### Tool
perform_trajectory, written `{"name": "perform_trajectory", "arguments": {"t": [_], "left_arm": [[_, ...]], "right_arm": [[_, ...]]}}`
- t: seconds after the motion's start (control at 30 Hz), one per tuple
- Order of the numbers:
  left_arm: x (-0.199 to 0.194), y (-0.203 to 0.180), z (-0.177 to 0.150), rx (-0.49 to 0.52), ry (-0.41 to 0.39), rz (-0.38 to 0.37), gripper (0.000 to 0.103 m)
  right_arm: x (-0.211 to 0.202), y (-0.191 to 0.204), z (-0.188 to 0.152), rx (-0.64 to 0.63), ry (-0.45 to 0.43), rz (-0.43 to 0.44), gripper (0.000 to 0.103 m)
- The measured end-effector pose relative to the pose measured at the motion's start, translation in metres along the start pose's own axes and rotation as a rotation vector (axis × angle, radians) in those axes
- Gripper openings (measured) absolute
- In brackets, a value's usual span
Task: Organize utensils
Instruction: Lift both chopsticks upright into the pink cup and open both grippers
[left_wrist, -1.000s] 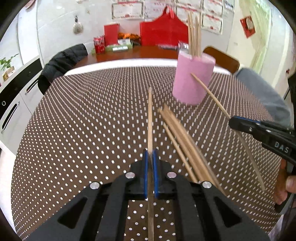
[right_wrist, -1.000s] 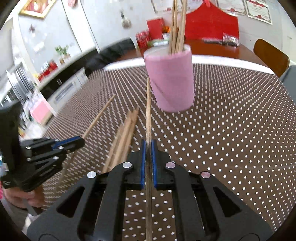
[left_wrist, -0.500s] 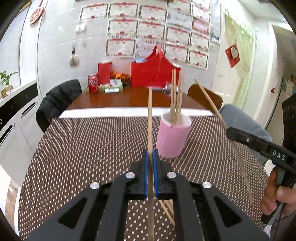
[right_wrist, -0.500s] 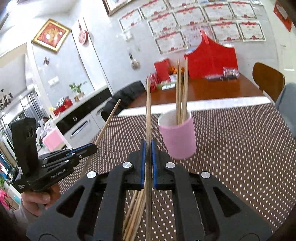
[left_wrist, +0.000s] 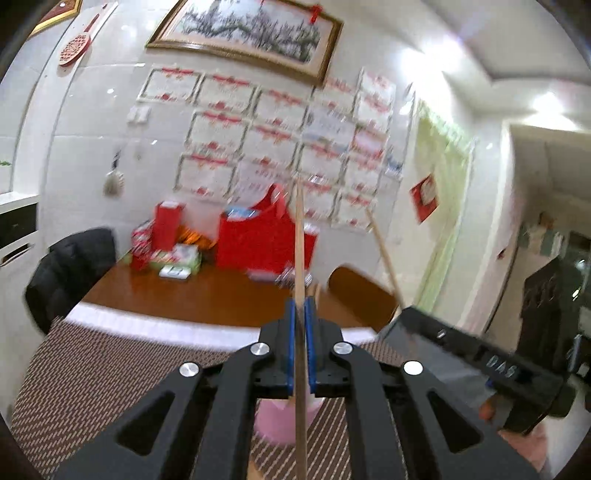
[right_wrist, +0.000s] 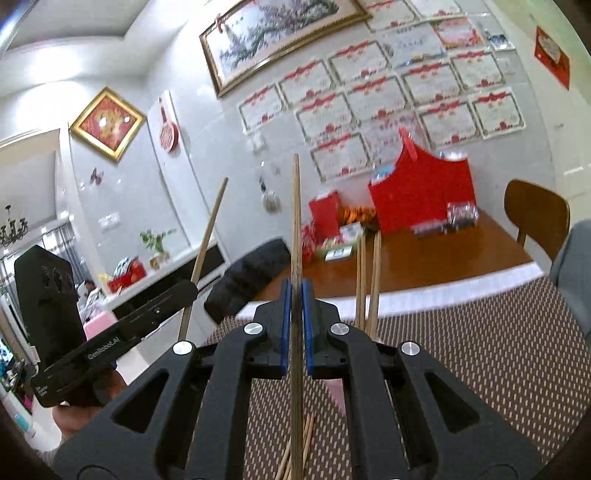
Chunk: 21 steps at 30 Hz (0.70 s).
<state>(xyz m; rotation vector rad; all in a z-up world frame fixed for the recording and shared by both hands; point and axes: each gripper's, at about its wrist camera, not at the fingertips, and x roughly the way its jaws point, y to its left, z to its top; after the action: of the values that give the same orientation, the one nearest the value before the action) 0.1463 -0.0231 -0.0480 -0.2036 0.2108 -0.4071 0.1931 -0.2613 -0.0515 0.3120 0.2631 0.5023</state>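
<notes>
While both tools are raised, left tool (left_wrist: 301, 314) clamped on a chopstick (left_wrist: 300, 236), right tool (right_wrist: 294, 295) clamped on another chopstick (right_wrist: 295, 206), pink cup (left_wrist: 280, 421) below the left tool, loose chopsticks (right_wrist: 308, 435) on the dotted desk (right_wrist: 480, 350) beneath the right tool.

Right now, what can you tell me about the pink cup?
The pink cup is mostly hidden behind the left gripper; only its lower part shows, pale pink and smooth. It stands upright on the brown dotted tablecloth. In the right wrist view, wooden chopsticks stick up from where it stands. Neither gripper touches it.
</notes>
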Motion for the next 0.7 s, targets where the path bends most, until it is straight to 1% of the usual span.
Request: {"name": "perform_trajectory", "arguments": {"t": [0.13,0.2,0.3,0.47,0.7], "left_arm": [[0.023,-0.005,0.013,0.005,-0.075,-0.067,0.005],[0.037,-0.007,0.016,0.007,-0.103,-0.085,0.005],[0.059,-0.006,0.018,0.005,-0.131,-0.092,0.005],[0.094,-0.001,0.012,-0.005,-0.135,-0.085,0.005],[0.130,0.009,-0.009,-0.009,-0.104,-0.062,0.005]], "right_arm": [[0.015,-0.006,0.016,0.010,-0.053,-0.026,0.006],[0.024,-0.012,0.023,0.018,-0.080,-0.039,0.006],[0.038,-0.020,0.028,0.034,-0.109,-0.047,0.006],[0.068,-0.036,0.027,0.045,-0.103,-0.057,0.007],[0.093,-0.053,0.016,0.044,-0.076,-0.071,0.007]]}}
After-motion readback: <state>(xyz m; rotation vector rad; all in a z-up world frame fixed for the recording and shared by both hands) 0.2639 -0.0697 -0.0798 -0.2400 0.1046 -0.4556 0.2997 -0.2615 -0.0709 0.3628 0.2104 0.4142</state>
